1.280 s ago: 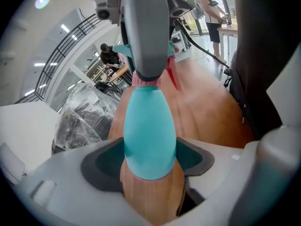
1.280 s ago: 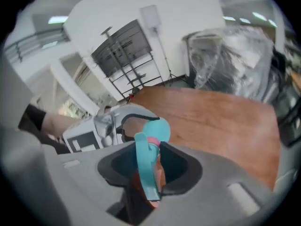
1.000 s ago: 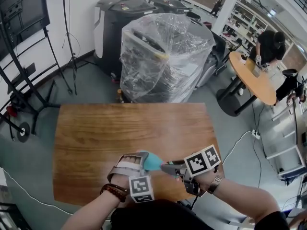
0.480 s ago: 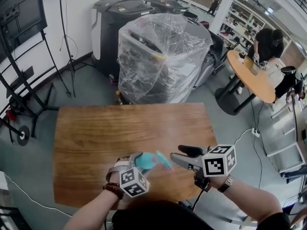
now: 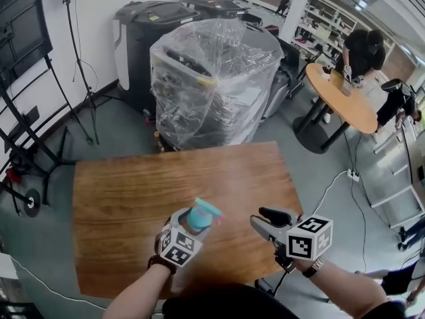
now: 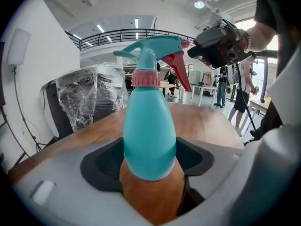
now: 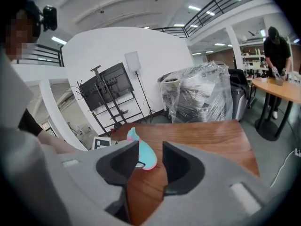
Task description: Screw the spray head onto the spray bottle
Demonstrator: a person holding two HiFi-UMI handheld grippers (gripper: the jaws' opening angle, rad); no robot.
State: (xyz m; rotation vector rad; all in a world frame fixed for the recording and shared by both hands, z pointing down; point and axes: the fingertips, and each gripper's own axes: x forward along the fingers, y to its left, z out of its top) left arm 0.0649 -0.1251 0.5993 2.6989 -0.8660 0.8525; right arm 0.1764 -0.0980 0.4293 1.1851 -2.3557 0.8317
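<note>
A teal spray bottle [image 5: 196, 216] with a pink collar carries its teal spray head [image 6: 157, 48] with a red trigger on the neck. My left gripper [image 5: 188, 223] is shut on the bottle's lower body [image 6: 149, 126] and holds it above the wooden table [image 5: 126, 178], head pointing up and away. Off to the right, my right gripper [image 5: 267, 219] hangs apart from the bottle. Its jaws have just been closing and hold nothing. In the right gripper view the bottle [image 7: 144, 155] shows beyond the gap of that gripper [image 7: 151, 148].
Behind the table stands a plastic-wrapped machine [image 5: 212, 78] beside dark bins [image 5: 143, 25]. A round wooden table [image 5: 348, 105] with people at it is at the back right. A black stand [image 5: 23, 145] is at the left. The table's near edge runs under my hands.
My right gripper has come off the spray head and drawn back to the right. The left gripper has rolled, and the bottle has swung from lying sideways to head up.
</note>
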